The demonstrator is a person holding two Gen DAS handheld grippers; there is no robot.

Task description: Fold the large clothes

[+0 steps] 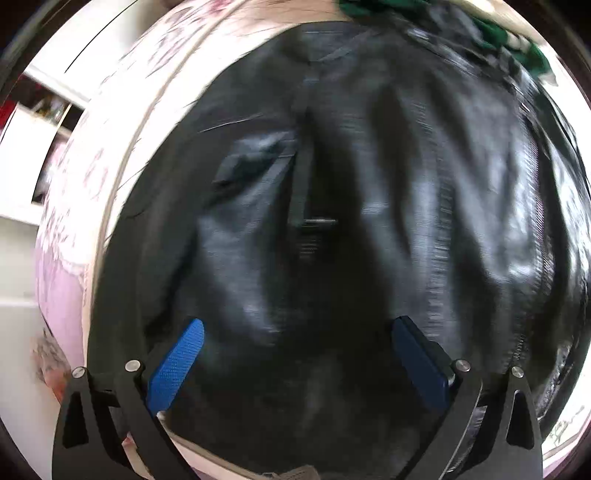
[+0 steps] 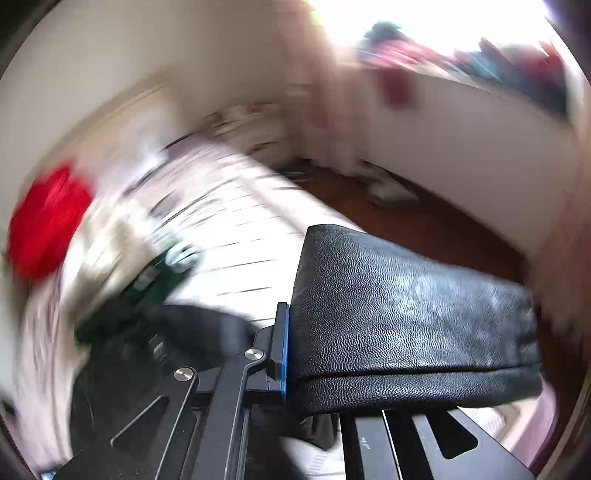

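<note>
A black leather-like jacket (image 1: 369, 166) lies spread over a bed, its front zip running down the middle in the left wrist view. Above it hangs my left gripper (image 1: 297, 336), pointing almost straight down, its blue pads (image 1: 177, 360) wide apart with nothing between them. In the right wrist view my right gripper (image 2: 290, 349) is shut on a folded edge of the same jacket (image 2: 406, 314), lifted off the bed; only its left blue pad (image 2: 283, 347) shows, the other is hidden behind the leather. That view is strongly blurred.
The bed (image 1: 110, 122) has a pale pink patterned sheet. A green garment (image 1: 509, 33) lies at the jacket's far edge, and in the right wrist view a red item (image 2: 44, 221) sits on the bed. A brown floor (image 2: 424, 218) and white wall lie beyond.
</note>
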